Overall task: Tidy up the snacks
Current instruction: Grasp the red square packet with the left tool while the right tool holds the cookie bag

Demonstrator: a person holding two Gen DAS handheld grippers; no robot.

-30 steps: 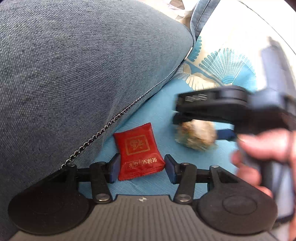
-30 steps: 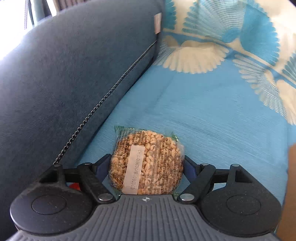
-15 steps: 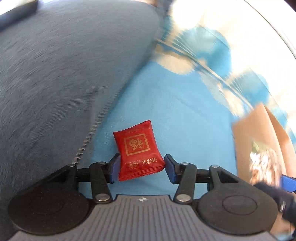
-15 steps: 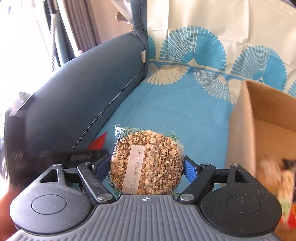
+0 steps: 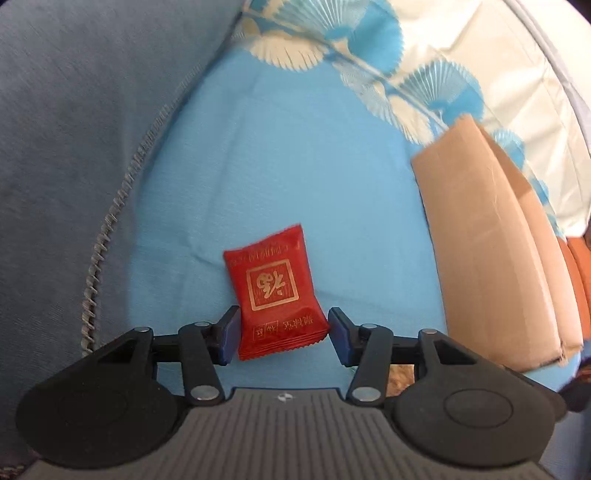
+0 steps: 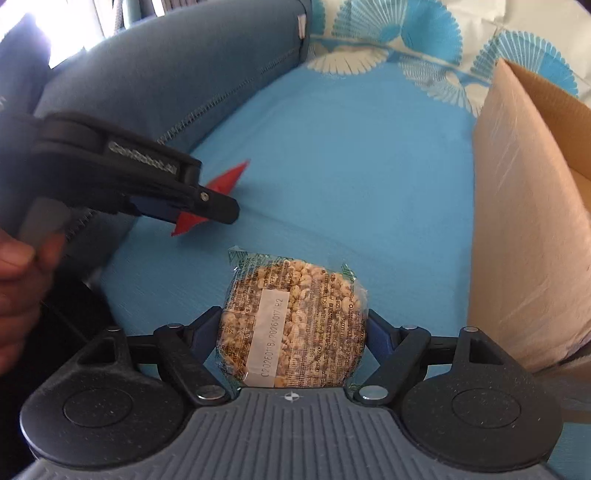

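Left tongs [image 5: 282,334] clamp the red packet [image 5: 275,291] — right tongs [image 6: 293,338] clamp the puffed-grain cake [image 6: 291,321].

Bright daylight fills both views, blowing out the window [image 6: 74,33] at the right-wrist view's top left and washing out the pale cloth [image 5: 524,74] opposite. Fisheye bending curves every edge. Motion blur smears the cardboard box [image 5: 487,258] and the sofa's zipper seam [image 5: 110,229].
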